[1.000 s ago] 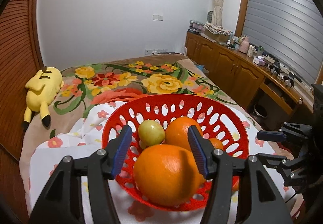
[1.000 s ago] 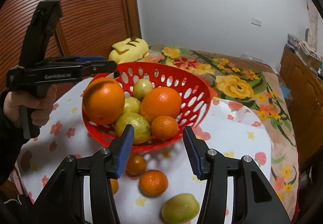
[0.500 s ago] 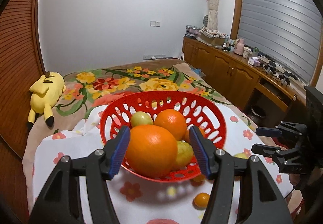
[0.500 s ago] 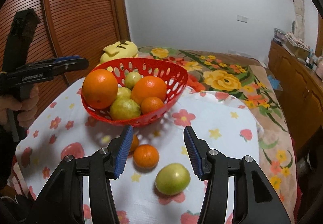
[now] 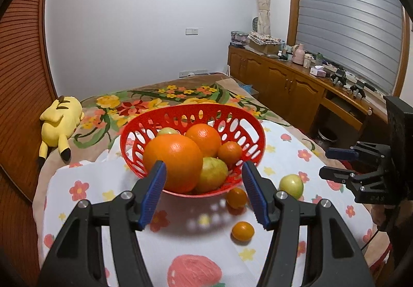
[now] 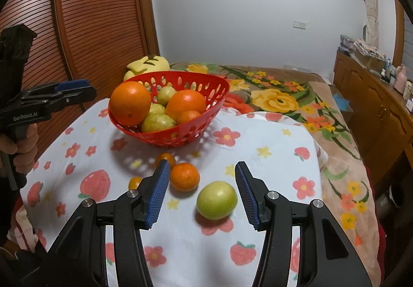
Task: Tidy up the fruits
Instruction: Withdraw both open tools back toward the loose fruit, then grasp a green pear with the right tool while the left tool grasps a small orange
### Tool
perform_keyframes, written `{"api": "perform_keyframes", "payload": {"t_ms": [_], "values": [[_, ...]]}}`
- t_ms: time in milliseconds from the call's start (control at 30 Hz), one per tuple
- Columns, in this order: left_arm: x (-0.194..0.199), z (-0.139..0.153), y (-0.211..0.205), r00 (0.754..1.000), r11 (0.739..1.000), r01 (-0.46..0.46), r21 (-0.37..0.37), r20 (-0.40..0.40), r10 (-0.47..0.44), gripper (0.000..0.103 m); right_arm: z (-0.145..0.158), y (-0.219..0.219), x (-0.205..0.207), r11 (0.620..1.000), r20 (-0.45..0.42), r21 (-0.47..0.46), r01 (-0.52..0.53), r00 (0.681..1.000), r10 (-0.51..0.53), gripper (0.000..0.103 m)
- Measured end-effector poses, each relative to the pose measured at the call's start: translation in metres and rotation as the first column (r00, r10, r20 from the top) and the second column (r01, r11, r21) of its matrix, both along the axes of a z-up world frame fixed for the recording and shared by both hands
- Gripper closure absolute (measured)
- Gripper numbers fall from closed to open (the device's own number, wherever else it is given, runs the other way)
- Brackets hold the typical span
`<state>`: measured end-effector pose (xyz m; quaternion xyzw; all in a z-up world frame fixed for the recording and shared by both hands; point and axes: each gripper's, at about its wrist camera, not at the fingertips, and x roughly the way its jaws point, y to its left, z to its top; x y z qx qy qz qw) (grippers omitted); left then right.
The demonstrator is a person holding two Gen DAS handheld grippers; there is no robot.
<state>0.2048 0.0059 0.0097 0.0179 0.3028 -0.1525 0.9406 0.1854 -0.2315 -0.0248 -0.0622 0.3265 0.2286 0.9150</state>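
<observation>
A red perforated basket [image 5: 251, 129] [image 6: 209, 88] stands on a flowered cloth and holds a big orange [image 5: 173, 160] [image 6: 130, 102], another orange [image 5: 204, 138], a small mandarin [image 5: 229, 152] and green fruits [image 5: 213, 174]. Loose on the cloth lie a green fruit [image 6: 216, 200] [image 5: 291, 183], a mandarin [image 6: 185, 176] and small oranges [image 5: 242, 230] [image 6: 135, 183]. My left gripper [image 5: 204, 192] is open and empty, in front of the basket. My right gripper [image 6: 202, 192] is open and empty, its fingers either side of the loose green fruit.
The cloth-covered table [image 6: 271, 137] stands against a bed with a flowered blanket [image 6: 278, 98]. A yellow plush toy [image 5: 60, 120] lies on the bed at left. Wooden cabinets [image 5: 286, 85] run along the right wall.
Both grippers have drawn back and away from the basket. The big orange now rests in the basket, outside the left jaws. More of the cloth and loose fruits show.
</observation>
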Motion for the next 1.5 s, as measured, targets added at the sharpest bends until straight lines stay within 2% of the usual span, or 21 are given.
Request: {"api": "perform_keyframes", "payload": {"t_ms": [433, 933, 1500], "values": [[-0.015, -0.033, -0.016, 0.997, 1.000, 0.017, 0.013, -0.071, -0.017, 0.042, -0.021, -0.011, -0.011, 1.000, -0.034, 0.008, 0.024, 0.999, -0.024, 0.047], [0.000, -0.087, -0.032, 0.981, 0.999, 0.026, 0.019, -0.195, -0.022, 0.042, -0.057, -0.010, 0.016, 0.999, -0.116, -0.005, 0.041, 0.992, -0.041, 0.043], [0.004, -0.108, -0.054, 0.967, 0.998, 0.059, 0.011, -0.248, -0.054, 0.042, -0.086, -0.002, 0.045, 0.998, -0.187, -0.020, 0.053, 0.981, -0.056, 0.038]]}}
